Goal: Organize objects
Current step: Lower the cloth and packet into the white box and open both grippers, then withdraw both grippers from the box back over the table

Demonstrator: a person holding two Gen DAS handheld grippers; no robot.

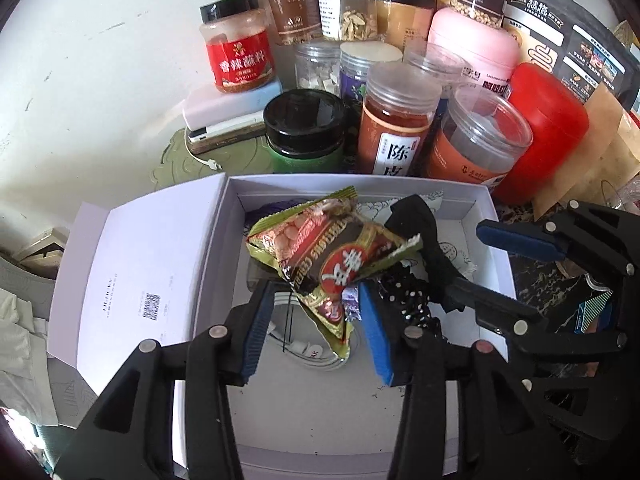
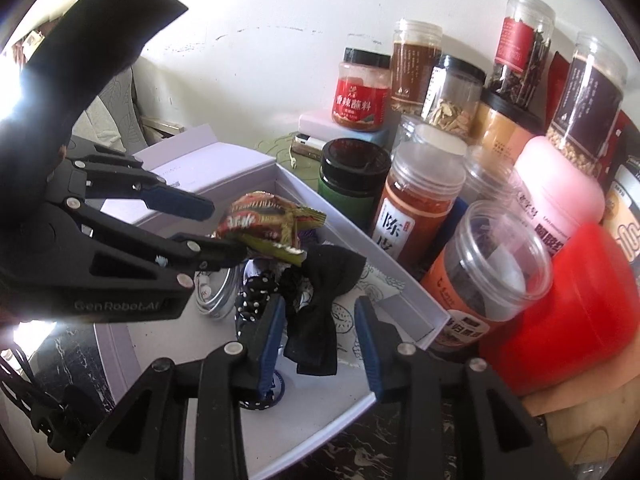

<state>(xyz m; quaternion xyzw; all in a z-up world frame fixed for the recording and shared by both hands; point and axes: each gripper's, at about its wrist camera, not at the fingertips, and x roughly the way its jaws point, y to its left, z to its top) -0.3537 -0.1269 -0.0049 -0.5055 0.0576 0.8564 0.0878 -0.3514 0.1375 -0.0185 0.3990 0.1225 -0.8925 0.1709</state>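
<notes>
Inside the white box (image 1: pixel 496 216), a crinkled snack packet (image 1: pixel 328 252) sat between and just ahead of the left gripper (image 1: pixel 312 320), its lower corner hanging down in the gap. The jaws stood parted, and neither blue pad pressed on the wrapper. Beside it, a black cloth (image 2: pixel 324 292) lay between the fingers of the right gripper (image 2: pixel 320 340), whose jaws were likewise spread, with the cloth loose between them. A polka-dot fabric (image 1: pixel 408 300) and a white cable (image 2: pixel 216 300) lay under both. The box's hinged lid (image 1: pixel 140 276) lay open to one side. Behind the box crowded jars, among them a black-lidded green jar (image 1: pixel 306 132) and a red canister (image 1: pixel 548 128).
</notes>
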